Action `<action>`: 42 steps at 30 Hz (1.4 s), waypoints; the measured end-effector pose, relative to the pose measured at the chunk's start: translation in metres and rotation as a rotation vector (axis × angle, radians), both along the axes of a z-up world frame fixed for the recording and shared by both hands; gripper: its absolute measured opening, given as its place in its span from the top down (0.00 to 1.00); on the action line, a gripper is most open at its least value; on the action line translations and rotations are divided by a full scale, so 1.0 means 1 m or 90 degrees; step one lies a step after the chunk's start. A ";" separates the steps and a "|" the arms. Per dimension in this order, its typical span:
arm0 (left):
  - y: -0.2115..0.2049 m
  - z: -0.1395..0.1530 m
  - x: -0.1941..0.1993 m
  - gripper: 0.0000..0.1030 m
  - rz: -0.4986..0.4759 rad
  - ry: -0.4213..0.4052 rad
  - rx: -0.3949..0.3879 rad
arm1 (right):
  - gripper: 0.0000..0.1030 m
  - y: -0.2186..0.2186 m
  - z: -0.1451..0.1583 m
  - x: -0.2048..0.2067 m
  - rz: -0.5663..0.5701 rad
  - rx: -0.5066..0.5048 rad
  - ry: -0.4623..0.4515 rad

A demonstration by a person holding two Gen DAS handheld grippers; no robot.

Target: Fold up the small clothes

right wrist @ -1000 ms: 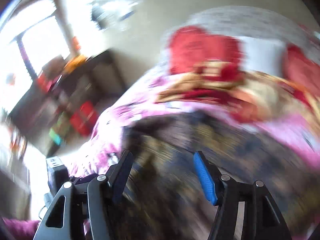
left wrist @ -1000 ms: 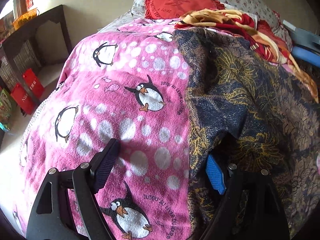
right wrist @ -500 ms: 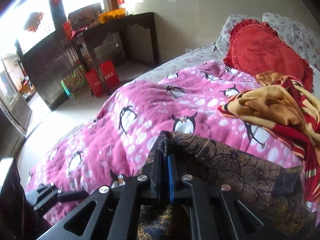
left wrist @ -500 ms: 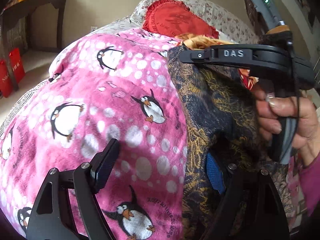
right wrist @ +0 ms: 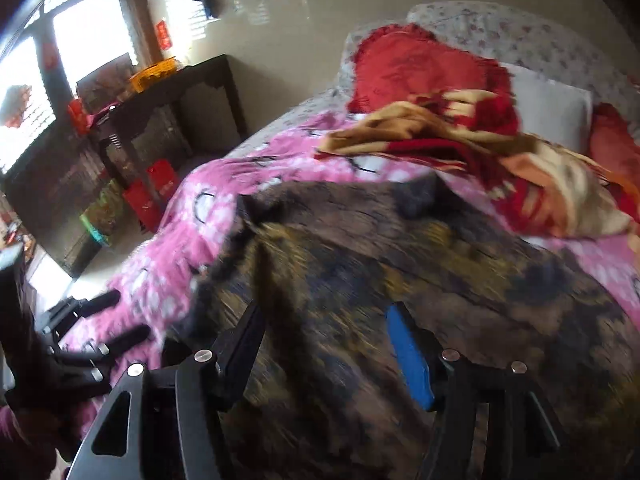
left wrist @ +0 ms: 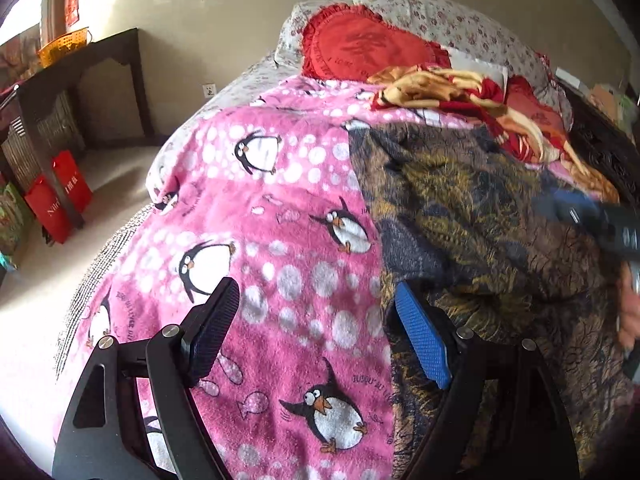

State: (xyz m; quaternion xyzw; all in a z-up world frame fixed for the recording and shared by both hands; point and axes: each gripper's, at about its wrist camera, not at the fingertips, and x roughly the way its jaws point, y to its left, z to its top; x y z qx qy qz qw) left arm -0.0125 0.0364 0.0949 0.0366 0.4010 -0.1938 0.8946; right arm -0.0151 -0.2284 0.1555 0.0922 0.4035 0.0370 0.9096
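Note:
A dark navy garment with a gold floral print (left wrist: 472,216) lies spread on the pink penguin blanket (left wrist: 256,232) on the bed. My left gripper (left wrist: 316,324) is open, low over the blanket at the garment's left edge, its blue pad beside a fold. My right gripper (right wrist: 324,344) is open and empty just above the garment (right wrist: 400,264); this view is motion-blurred. The right gripper also shows blurred at the right edge of the left wrist view (left wrist: 600,224), and the left gripper shows at the lower left of the right wrist view (right wrist: 92,328).
A yellow and red crumpled cloth (left wrist: 456,92) and a red frilled cushion (left wrist: 360,52) lie at the head of the bed. A dark wooden side table (left wrist: 76,80) and red bags (left wrist: 60,196) stand on the floor to the left.
My right gripper was shut on the garment's top edge half a second ago; it has let go, opened and pulled back towards the right. The left gripper has stayed open in place.

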 end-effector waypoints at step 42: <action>-0.173 -0.004 -0.023 0.21 -0.131 0.077 0.042 | 0.51 -0.150 -0.060 -0.203 -0.274 0.135 0.006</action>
